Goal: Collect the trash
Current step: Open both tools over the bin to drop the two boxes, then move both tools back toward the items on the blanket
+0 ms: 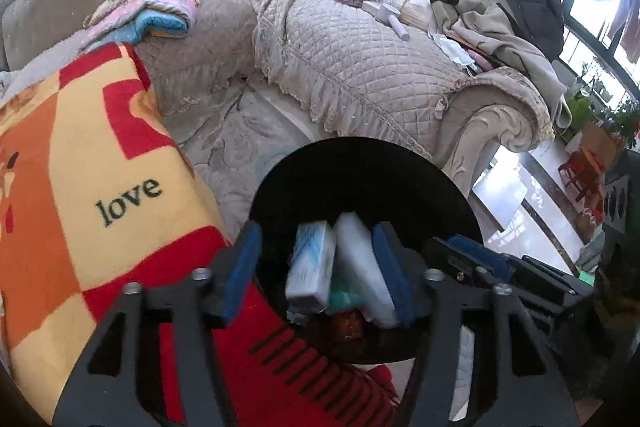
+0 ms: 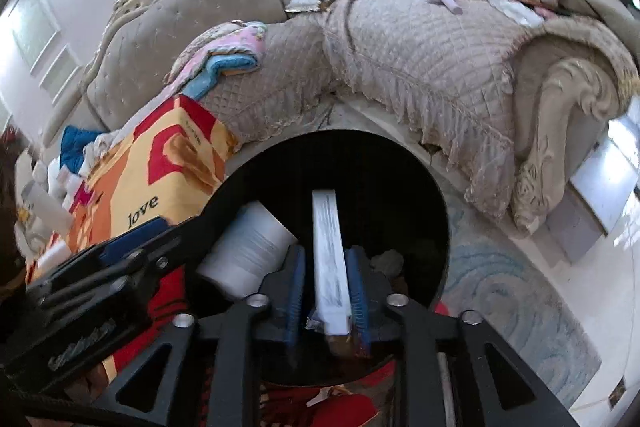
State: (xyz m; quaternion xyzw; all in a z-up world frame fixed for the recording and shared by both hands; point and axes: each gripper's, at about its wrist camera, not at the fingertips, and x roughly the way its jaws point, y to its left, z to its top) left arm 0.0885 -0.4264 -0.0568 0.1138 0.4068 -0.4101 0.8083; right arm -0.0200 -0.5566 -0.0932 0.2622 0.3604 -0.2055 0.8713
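**Trash Hangs Over the Mouth of a Round Black Bin**

Shows both grippers tipped down over a round, smooth-walled black bin (image 1: 360, 179). Places it on pale floor between a fleecy orange-and-red blanket (image 1: 100, 167) printed "love" and a quilted, frill-edged beige sofa (image 1: 360, 59).

Finds the left gripper (image 1: 316, 233) with its blue ribbed pads spread wide and gripping nothing. Catches two pieces between them, over the bin's mouth: a blurred white-and-blue packet (image 1: 310, 263) clear of the left pad, and a flat white slab (image 1: 358, 255) lying against the right pad. Cannot tell whether that slab is paper, foam or plastic.

From the right wrist, shows the right gripper (image 2: 326, 253) slightly parted around a thin, flat white strip (image 2: 330, 247) standing on edge. Has the strip touching one pad, with a dark sliver of gap at the other, so loose rather than pinched. Hints at crinkled wrapper ends at its base.

Picks out beside it a white cylinder (image 2: 248, 247) with fine grey print, tilted inside the bin, its lower end smeared by blur. Cannot say whether it matches the packet in the left view.

Leaves the bin's floor mostly lost in shadow, with only brownish scraps dimly readable.
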